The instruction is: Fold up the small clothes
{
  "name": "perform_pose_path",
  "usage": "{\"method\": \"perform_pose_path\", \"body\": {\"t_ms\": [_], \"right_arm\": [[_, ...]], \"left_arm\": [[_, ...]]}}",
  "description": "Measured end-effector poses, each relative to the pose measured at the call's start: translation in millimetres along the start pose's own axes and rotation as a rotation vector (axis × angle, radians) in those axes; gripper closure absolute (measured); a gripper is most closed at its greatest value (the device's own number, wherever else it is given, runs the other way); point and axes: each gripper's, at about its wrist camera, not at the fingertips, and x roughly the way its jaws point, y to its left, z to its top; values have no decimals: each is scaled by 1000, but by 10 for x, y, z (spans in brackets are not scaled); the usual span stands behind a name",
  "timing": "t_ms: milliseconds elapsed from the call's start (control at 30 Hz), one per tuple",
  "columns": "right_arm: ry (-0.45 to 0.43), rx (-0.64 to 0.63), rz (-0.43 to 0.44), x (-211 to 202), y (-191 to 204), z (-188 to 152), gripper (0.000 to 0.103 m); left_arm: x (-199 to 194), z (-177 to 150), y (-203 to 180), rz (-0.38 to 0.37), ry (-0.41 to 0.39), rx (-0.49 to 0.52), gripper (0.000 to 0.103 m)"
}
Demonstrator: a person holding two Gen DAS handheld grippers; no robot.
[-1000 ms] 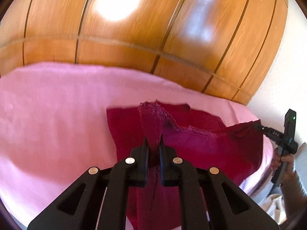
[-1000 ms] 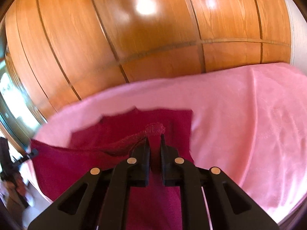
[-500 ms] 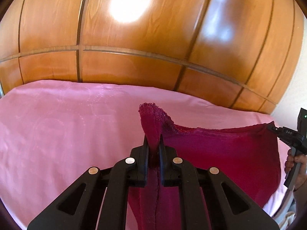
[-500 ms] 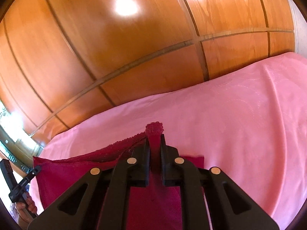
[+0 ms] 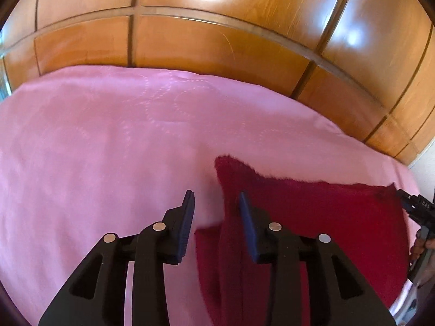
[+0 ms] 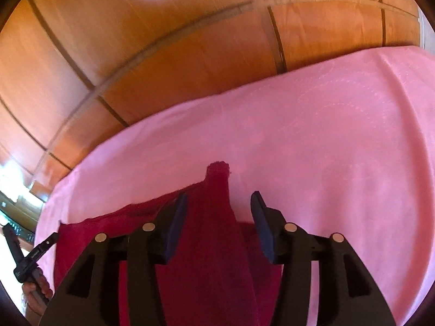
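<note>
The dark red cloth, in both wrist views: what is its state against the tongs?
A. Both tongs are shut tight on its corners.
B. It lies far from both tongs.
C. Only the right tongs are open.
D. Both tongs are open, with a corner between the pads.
D: the left tongs and right tongs have just been opening, and the dark red cloth rises between pads that no longer press it, over the pink bedcover.

Pink bedspread [image 5: 114,141] (faint stitched swirls); glossy wooden wall panels [image 5: 217,43] behind.
</note>
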Motion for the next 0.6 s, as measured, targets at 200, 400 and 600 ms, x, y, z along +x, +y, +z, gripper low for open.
{"method": "perform_pose_path", "body": {"t_ms": [200,400,600], "right_arm": [[16,38,93,-532,-235,-564,40],[85,67,118,-887,-434,-1309,38],[99,73,139,-896,-398,-1577,77]], "left_arm": [[-477,-662,102,-121,27,-19,52],[-741,-1302,121,-245,79,-56,47],[-656,-1424,113,-297,113,-120,69]]}}
